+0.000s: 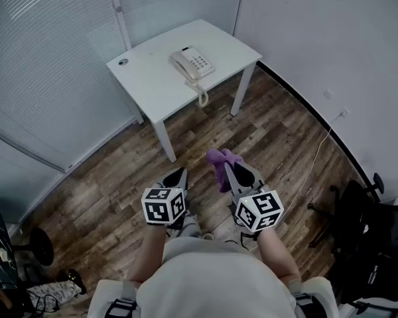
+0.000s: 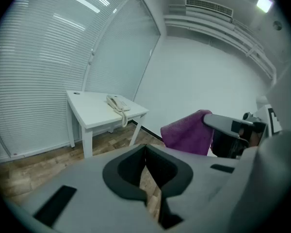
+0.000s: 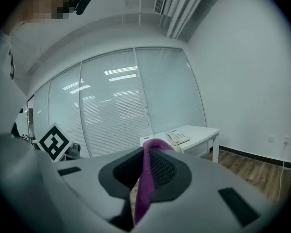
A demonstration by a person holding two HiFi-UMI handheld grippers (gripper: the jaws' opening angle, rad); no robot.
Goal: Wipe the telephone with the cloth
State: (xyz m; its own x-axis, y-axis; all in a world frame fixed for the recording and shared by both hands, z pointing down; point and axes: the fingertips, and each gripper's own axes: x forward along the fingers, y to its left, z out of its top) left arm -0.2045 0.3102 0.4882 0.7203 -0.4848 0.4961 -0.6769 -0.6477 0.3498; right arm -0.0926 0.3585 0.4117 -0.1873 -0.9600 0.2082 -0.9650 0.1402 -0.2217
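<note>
A white telephone (image 1: 192, 63) with a coiled cord lies near the front edge of a small white table (image 1: 152, 85), well ahead of me. It also shows far off as the telephone (image 2: 117, 103) in the left gripper view and the telephone (image 3: 177, 138) in the right gripper view. My right gripper (image 1: 227, 166) is shut on a purple cloth (image 1: 221, 165), which hangs between its jaws as the cloth (image 3: 146, 178). My left gripper (image 1: 180, 175) is shut with nothing in it, held beside the right one above the floor. From the left gripper view the purple cloth (image 2: 188, 133) hangs to the right.
Wood floor (image 1: 265, 138) lies between me and the table. Glass walls with blinds (image 1: 46, 65) stand to the left and behind the table. A black office chair (image 1: 365, 230) stands at the right, and a cable (image 1: 318, 152) runs along the wall there. Dark equipment (image 1: 13, 257) sits at the lower left.
</note>
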